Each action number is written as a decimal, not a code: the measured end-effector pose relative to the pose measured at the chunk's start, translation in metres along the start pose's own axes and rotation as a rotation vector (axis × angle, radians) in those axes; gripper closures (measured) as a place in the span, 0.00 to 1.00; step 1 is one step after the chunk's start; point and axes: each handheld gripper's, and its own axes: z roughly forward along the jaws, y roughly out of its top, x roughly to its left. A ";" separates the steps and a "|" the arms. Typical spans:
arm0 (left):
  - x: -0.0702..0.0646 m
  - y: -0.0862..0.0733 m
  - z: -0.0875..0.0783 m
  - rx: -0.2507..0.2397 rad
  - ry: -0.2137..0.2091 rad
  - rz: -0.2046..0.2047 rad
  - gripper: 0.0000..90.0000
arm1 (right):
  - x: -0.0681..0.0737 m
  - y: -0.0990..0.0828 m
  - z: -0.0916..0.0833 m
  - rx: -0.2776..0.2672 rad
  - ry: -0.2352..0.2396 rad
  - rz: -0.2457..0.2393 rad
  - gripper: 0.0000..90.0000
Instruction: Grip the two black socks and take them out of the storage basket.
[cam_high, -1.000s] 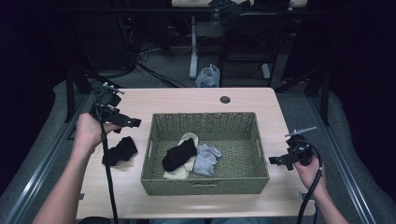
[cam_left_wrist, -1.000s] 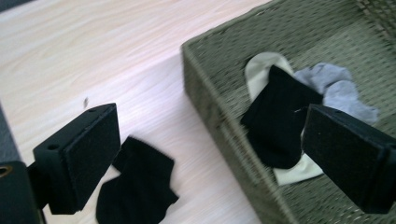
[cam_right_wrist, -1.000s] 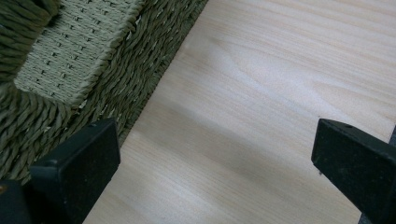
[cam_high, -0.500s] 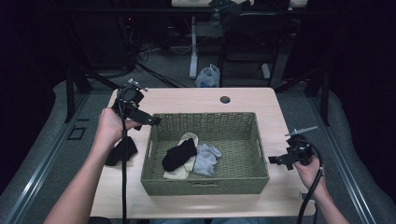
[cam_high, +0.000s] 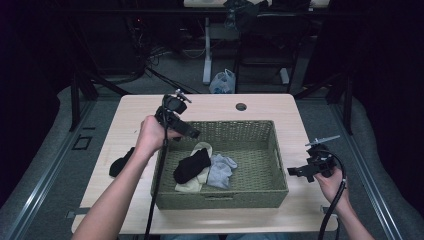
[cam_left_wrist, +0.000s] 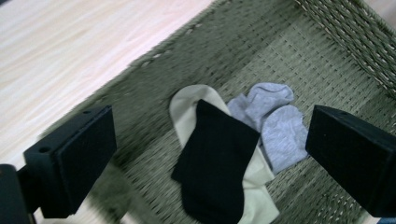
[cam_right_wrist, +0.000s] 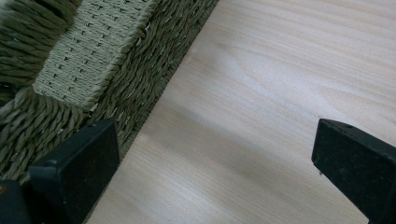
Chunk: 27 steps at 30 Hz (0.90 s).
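Note:
A green woven basket (cam_high: 277, 165) sits mid-table. Inside it lie a black sock (cam_high: 191, 166) across a cream sock (cam_high: 202, 150), with a grey sock (cam_high: 221, 170) beside them. My left gripper (cam_high: 192, 133) hovers over the basket's far-left corner, open and empty, pointing down at those socks. In the left gripper view the black sock (cam_left_wrist: 215, 163), cream sock (cam_left_wrist: 187, 105) and grey sock (cam_left_wrist: 275, 126) lie between the wide-apart jaws. Another black sock (cam_high: 120, 162) lies on the table left of the basket. My right gripper (cam_high: 296, 171) is open by the basket's right wall (cam_right_wrist: 84, 60), low over bare wood.
The light wooden table (cam_high: 135, 115) has a round cable hole (cam_high: 241, 106) at its far edge. Bare tabletop (cam_right_wrist: 261, 93) lies right of the basket. Dark floor, table legs and a white bag (cam_high: 223, 80) are beyond the table.
My left gripper has swung right, from above the loose black sock at the table's left to over the basket's far-left corner. The right gripper has stayed put.

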 end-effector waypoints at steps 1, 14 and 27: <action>-0.002 0.002 0.005 0.010 -0.003 0.005 0.03 | 0.000 0.000 0.000 0.000 0.000 0.000 0.00; -0.014 -0.006 0.071 0.144 -0.036 0.014 0.04 | 0.000 0.000 -0.001 -0.003 0.004 -0.002 0.00; -0.019 -0.017 0.117 0.271 -0.071 0.038 0.12 | 0.000 0.000 -0.002 -0.003 0.002 -0.003 0.00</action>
